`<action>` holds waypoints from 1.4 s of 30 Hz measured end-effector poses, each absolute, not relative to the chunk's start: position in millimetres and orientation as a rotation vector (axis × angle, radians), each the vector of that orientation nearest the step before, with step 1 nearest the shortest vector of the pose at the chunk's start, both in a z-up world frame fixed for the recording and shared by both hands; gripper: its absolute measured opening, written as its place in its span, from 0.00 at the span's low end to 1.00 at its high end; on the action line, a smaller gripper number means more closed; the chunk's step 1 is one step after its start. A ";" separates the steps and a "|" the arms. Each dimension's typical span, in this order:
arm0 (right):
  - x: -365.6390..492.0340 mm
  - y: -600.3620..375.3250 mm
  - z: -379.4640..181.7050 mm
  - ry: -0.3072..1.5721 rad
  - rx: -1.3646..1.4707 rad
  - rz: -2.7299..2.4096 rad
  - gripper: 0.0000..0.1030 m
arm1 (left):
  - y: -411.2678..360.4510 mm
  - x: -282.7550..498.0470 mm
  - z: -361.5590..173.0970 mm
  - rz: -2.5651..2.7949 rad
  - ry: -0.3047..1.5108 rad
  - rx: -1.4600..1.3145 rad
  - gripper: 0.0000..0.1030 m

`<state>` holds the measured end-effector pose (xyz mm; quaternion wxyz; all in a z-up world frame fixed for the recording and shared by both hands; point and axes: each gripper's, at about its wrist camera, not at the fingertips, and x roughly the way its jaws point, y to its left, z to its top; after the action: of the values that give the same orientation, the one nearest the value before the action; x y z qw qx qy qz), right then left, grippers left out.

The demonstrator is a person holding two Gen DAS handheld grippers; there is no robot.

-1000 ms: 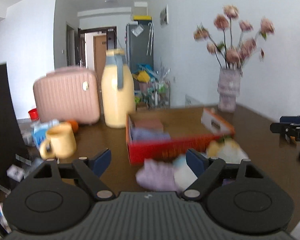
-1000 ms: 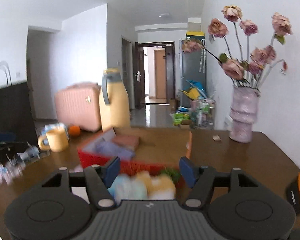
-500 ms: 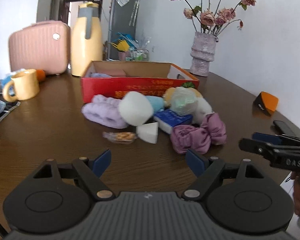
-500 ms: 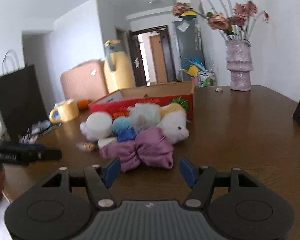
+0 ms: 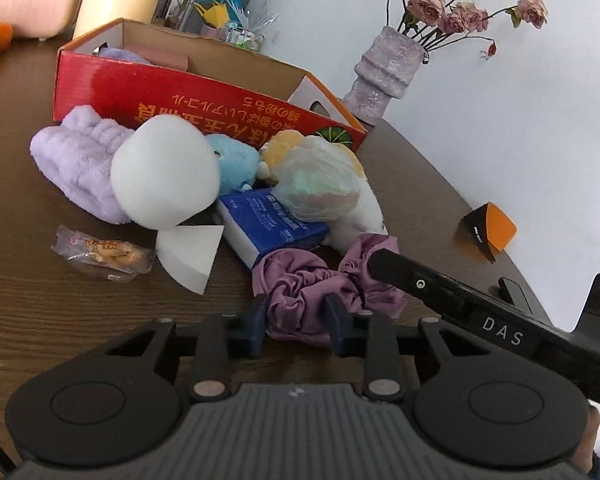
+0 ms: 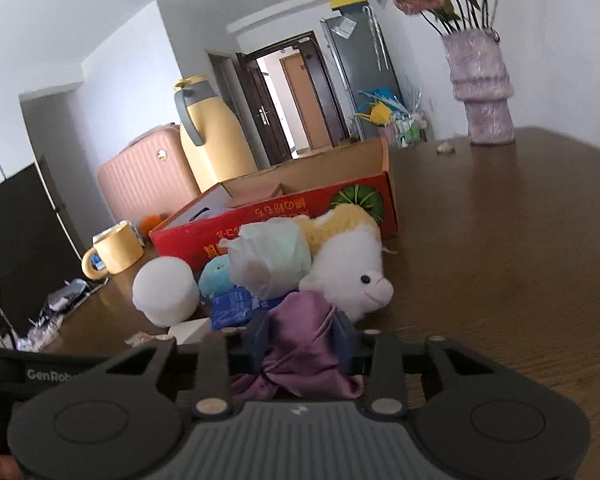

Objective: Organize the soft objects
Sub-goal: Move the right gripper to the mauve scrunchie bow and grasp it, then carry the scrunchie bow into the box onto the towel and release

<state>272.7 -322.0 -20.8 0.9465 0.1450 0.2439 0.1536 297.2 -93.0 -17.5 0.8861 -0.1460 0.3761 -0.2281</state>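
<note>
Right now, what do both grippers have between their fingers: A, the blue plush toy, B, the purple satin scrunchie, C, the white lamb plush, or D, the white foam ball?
B: the left gripper and the right gripper each pinch folds of the purple satin scrunchie.

Both black two-finger grippers are tilting down: left gripper (image 5: 297, 320) and right gripper (image 6: 302, 338) jaws just closing, each pinching purple satin fabric (image 5: 300, 280).
</note>
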 end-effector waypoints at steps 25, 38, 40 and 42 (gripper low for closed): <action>142.9 -251.8 -9.2 0.496 0.189 0.378 0.09 | -35.1 162.6 2.0 -0.477 0.730 -0.256 0.18; 149.5 -237.3 23.3 0.416 0.154 0.378 0.07 | -18.8 160.8 34.4 -0.512 0.602 -0.220 0.17; 169.7 -233.5 39.7 0.381 0.123 0.376 0.07 | -17.1 178.4 51.6 -0.523 0.549 -0.197 0.17; 198.0 -226.2 63.5 0.336 0.084 0.382 0.07 | -15.2 203.4 70.3 -0.524 0.504 -0.177 0.17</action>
<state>198.0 -226.2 63.5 0.9670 0.0414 0.1663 0.1888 203.4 -15.2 70.3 0.9308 -0.0865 0.2463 -0.2557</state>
